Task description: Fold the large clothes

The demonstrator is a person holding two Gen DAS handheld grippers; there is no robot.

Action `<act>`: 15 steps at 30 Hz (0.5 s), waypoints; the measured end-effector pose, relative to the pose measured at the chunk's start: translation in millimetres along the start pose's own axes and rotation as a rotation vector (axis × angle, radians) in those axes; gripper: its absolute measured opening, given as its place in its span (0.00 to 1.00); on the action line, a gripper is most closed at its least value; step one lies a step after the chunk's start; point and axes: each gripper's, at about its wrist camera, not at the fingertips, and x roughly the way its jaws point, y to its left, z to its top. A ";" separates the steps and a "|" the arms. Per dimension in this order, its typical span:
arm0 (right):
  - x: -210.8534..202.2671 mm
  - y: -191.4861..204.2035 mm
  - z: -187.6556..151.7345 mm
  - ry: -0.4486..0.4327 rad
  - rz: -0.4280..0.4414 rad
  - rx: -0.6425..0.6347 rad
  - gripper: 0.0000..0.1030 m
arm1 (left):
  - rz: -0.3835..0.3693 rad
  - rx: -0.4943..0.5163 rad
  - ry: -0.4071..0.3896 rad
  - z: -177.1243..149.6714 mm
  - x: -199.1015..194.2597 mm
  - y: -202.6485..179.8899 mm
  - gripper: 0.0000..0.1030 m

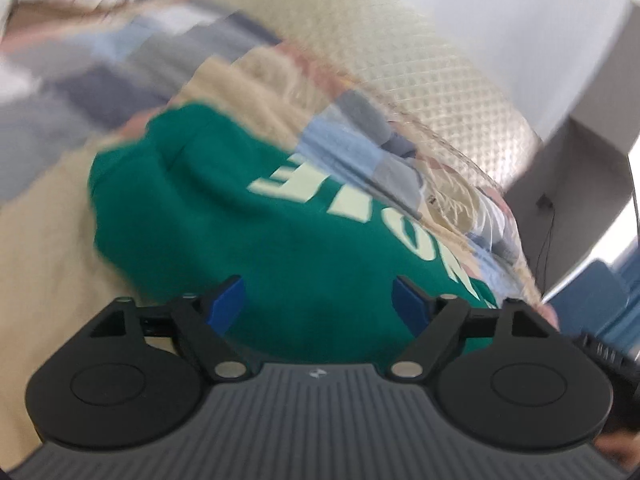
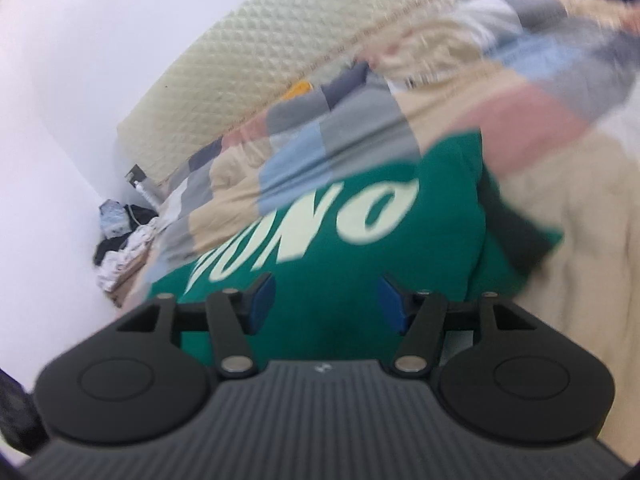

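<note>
Above green sweatshirt (image 1: 224, 216), both grippers agape

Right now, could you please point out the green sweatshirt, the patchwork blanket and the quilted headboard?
green sweatshirt (image 1: 224, 216), left wrist view, plain chest fabric.
patchwork blanket (image 2: 296, 160), right wrist view, light blue patch.
quilted headboard (image 1: 432, 80), left wrist view, padded face.

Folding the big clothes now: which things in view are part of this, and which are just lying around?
Part of the job: green sweatshirt; left gripper and right gripper, both open above it.

Lying about: patchwork quilt; quilted headboard; clutter pile by the wall.
</note>
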 end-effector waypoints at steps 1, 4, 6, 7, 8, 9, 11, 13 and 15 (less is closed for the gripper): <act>-0.4 -3.5 -2.8 0.011 0.008 0.034 0.60 | -0.004 -0.064 0.012 -1.8 0.7 9.7 0.88; 0.9 -22.0 -9.0 0.031 0.040 0.180 0.86 | -0.024 -0.223 0.022 -4.9 7.7 37.4 0.91; 5.1 -39.1 -13.6 0.040 0.060 0.305 0.90 | -0.017 -0.334 0.022 -5.9 15.3 56.2 0.96; 9.0 -46.8 -15.3 0.051 0.059 0.362 0.95 | -0.022 -0.390 0.022 -7.3 19.2 65.9 0.96; 13.9 -55.8 -17.5 0.065 0.053 0.423 0.98 | -0.036 -0.442 0.022 -7.7 24.1 75.6 0.96; 20.3 -65.0 -21.2 0.081 0.045 0.485 1.00 | -0.056 -0.502 0.019 -9.9 29.9 86.2 0.96; 32.6 -82.6 -28.2 0.101 0.032 0.599 1.00 | -0.088 -0.615 0.007 -13.8 42.3 104.0 0.97; 48.1 -97.0 -33.9 0.106 0.051 0.704 1.00 | -0.120 -0.715 -0.018 -16.2 58.2 119.9 0.97; 64.4 -104.8 -33.4 0.082 0.084 0.757 1.00 | -0.141 -0.772 -0.044 -14.8 70.6 130.7 0.97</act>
